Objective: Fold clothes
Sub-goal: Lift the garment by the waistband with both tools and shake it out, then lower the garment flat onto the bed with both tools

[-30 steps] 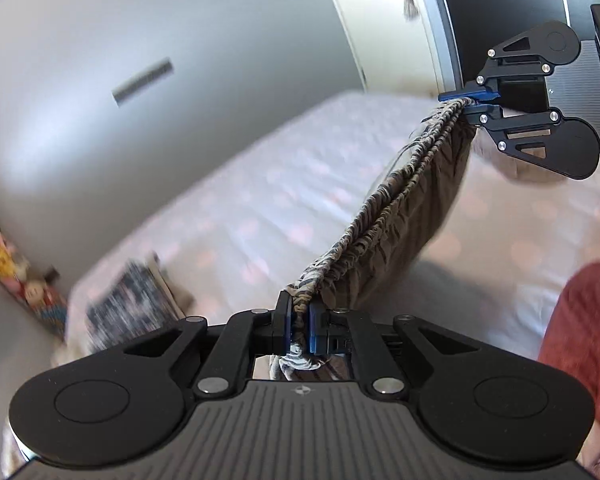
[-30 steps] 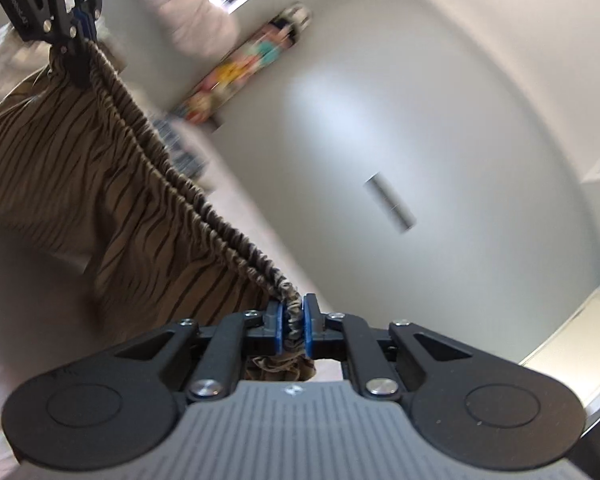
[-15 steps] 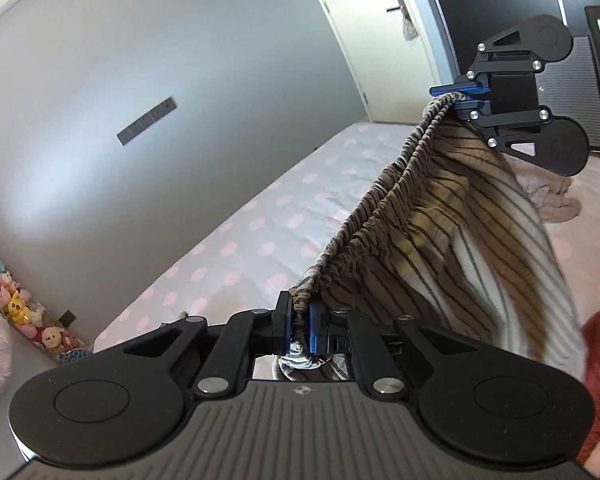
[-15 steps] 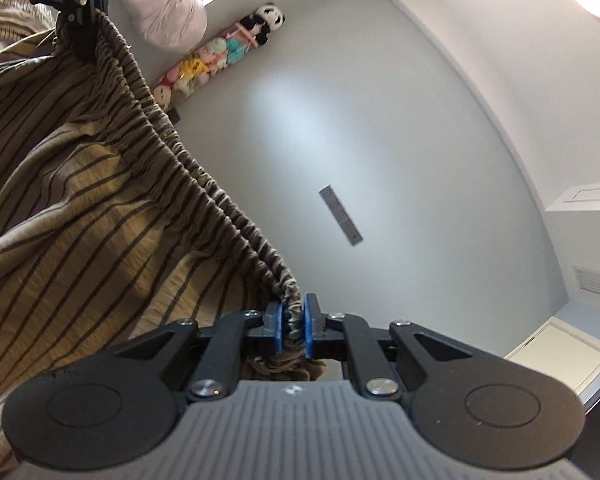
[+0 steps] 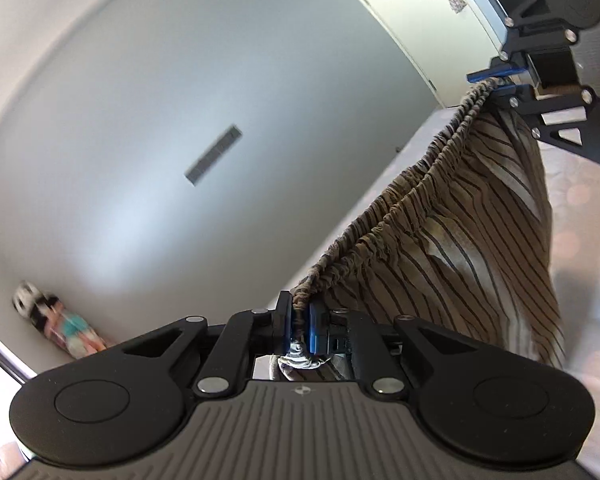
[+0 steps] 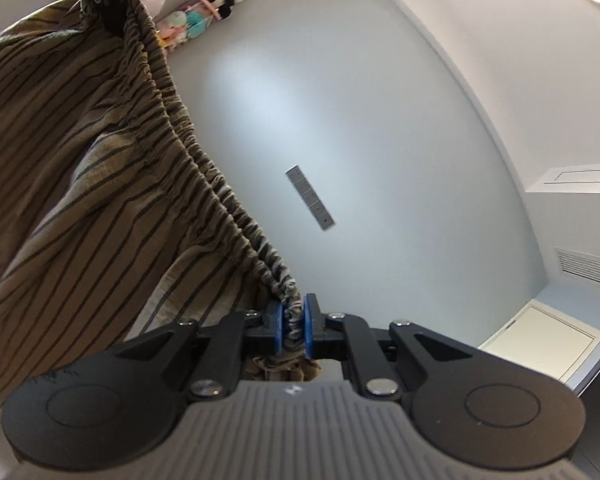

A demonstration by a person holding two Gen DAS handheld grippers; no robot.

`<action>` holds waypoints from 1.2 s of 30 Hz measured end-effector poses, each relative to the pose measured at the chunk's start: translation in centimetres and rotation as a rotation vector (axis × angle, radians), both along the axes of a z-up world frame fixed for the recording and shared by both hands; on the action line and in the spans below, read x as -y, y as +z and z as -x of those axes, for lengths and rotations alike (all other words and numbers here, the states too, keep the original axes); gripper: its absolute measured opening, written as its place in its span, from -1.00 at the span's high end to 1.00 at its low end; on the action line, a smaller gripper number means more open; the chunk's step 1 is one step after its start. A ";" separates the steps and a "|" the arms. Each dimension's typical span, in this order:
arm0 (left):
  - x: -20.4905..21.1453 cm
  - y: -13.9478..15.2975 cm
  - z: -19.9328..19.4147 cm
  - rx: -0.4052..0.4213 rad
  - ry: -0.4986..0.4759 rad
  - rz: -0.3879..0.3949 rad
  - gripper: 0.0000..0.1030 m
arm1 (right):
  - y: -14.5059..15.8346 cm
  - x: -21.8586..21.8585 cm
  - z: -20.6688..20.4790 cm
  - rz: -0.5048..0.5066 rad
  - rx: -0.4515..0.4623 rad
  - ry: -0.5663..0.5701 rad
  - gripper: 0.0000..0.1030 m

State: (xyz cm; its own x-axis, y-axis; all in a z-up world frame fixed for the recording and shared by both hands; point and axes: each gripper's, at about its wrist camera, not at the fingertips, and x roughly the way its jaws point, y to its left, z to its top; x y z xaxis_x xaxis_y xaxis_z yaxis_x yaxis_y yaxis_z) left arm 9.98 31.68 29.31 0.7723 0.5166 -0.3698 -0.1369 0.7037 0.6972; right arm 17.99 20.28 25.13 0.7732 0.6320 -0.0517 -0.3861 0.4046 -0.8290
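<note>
Now the striped garment point(image 5: 460, 216) is held aloft across the frame, its elastic waistband point(image 6: 204, 168) stretched between the left claw point(image 5: 299, 320) and right claw point(image 6: 294, 322), each clamped on one end. No fold is seen; laying it on the bed point(image 5: 580, 200) and folding are judged to remain.

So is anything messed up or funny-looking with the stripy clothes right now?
Nothing stands out. The striped garment hangs by its gathered waistband, one end clamped in the left gripper, the other in the right gripper. No tear or stain shows; its bottom edge is out of view.
</note>
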 end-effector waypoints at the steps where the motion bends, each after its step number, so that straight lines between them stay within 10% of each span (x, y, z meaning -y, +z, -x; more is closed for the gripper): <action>1: 0.0 -0.3 0.3 -0.002 -0.012 -0.011 0.88 | -0.1 -0.1 -0.1 -0.002 0.005 0.006 0.78; 6: 0.2 -4.5 2.3 -0.060 -0.071 -0.048 0.89 | -5.0 0.7 1.0 0.081 -0.001 0.061 0.78; 21: 3.8 -31.9 12.2 -0.529 -0.193 0.110 0.89 | -29.9 6.9 9.9 0.442 -0.370 0.169 0.78; 26: 4.9 -35.7 14.4 -0.599 -0.194 0.154 0.89 | -34.1 8.4 11.0 0.519 -0.444 0.189 0.78; 36: 8.0 -34.8 18.4 -0.779 -0.343 0.210 0.90 | -31.9 13.0 12.8 0.749 -0.635 0.266 0.79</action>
State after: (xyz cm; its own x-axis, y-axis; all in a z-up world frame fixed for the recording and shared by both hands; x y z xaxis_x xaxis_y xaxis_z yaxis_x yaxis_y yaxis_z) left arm -8.39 23.67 -5.48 0.3604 0.1639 -0.9183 0.5674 0.7429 0.3553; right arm 5.22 7.31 -6.81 0.3046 0.4157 -0.8570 -0.8448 -0.2977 -0.4447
